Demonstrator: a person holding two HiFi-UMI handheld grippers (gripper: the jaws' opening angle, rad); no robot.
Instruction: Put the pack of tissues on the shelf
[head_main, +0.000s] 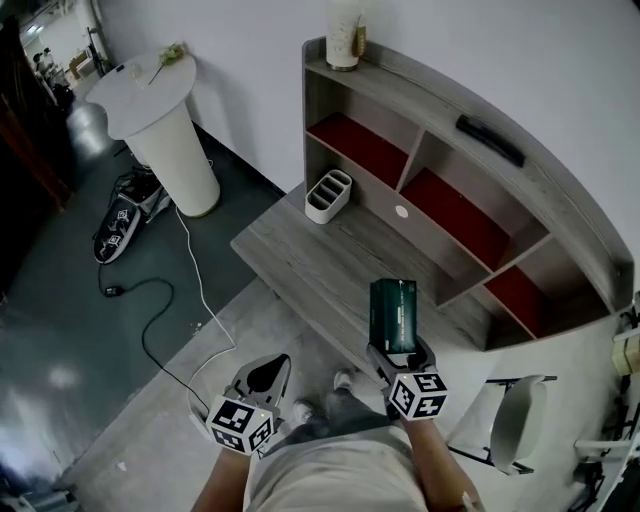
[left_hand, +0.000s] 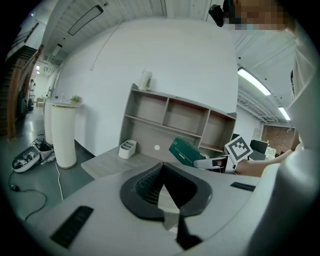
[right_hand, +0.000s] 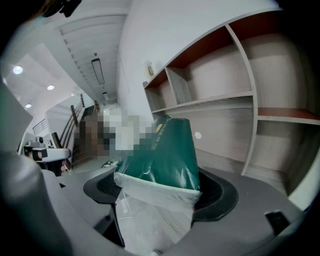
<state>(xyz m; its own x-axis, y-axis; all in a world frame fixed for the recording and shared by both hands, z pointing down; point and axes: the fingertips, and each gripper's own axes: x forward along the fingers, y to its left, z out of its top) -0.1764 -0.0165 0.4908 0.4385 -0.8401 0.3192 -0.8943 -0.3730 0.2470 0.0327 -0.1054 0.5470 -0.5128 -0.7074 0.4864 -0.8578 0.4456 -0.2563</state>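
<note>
A dark green pack of tissues (head_main: 392, 315) with a white end is clamped in my right gripper (head_main: 400, 352), held over the front edge of the wooden desk (head_main: 320, 262). In the right gripper view the pack (right_hand: 167, 155) fills the jaws and points at the shelf unit (right_hand: 225, 100). The shelf unit (head_main: 470, 190) has red-floored compartments and stands at the back of the desk. My left gripper (head_main: 268, 375) hangs low at the left, shut with nothing in it. The left gripper view shows its closed jaws and, beyond them, the pack (left_hand: 186, 151) in the right gripper (left_hand: 202, 162).
A white divided organiser (head_main: 328, 195) sits on the desk by the shelf's left side. A pale vase (head_main: 343, 35) and a dark flat object (head_main: 490, 140) rest on the shelf top. A white round pedestal table (head_main: 165, 125), floor cables (head_main: 190, 270) and a white chair (head_main: 515, 420) surround the desk.
</note>
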